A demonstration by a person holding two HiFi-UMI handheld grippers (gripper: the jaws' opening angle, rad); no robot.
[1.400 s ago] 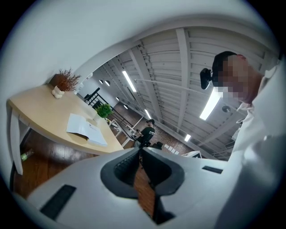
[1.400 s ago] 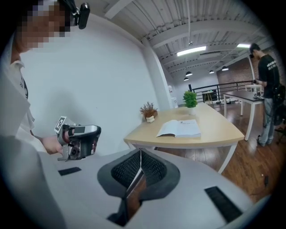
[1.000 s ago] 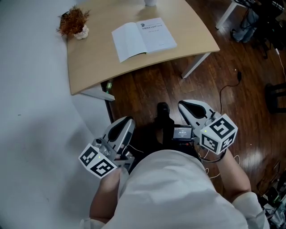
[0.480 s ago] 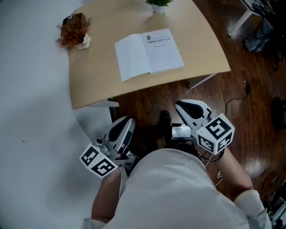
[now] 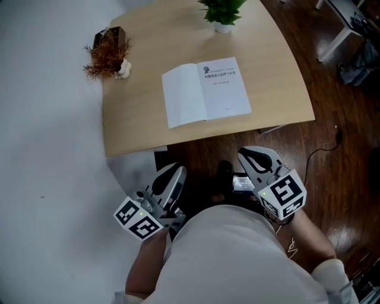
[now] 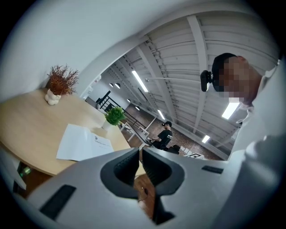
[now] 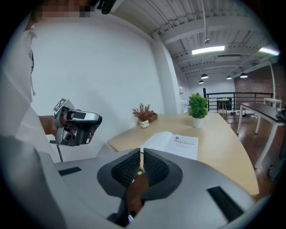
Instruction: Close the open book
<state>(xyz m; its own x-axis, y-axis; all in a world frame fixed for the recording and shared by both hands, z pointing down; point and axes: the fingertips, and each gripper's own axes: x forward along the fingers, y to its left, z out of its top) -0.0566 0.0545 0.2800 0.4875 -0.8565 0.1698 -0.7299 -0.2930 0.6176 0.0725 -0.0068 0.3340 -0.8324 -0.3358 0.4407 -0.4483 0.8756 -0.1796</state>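
Book (image 5: 206,93) lies open and flat on the table (image 5: 136,124), near its front edge and a little right of the middle, with a blank page on the left and a printed page on the right. At the table's far left corner, well apart from the book, stands a dried plant (image 5: 108,53) in a small white pot. A green plant (image 5: 222,12) in a white pot stands at the back edge, beyond the book's right page. Neither touches the book. Left of the table is a plain white wall (image 5: 47,178). To its right is dark wood floor (image 5: 338,119), with a cable (image 5: 323,148) trailing across it. Both grippers are held low in front of the person, short of the table and well apart from the book. Between them and the book are the front edge and a strip of bare tabletop. The left gripper (image 5: 174,170) has its jaws together with nothing between them, and its marker cube (image 5: 138,218) is nearest the body. Between the two grippers, down on the floor, sits a black object (image 5: 223,174) that cannot be made out. The right gripper (image 5: 250,155) is likewise closed and empty, pointing toward the book's right side. In the left gripper view another person (image 6: 164,134) sits far off beyond the table.
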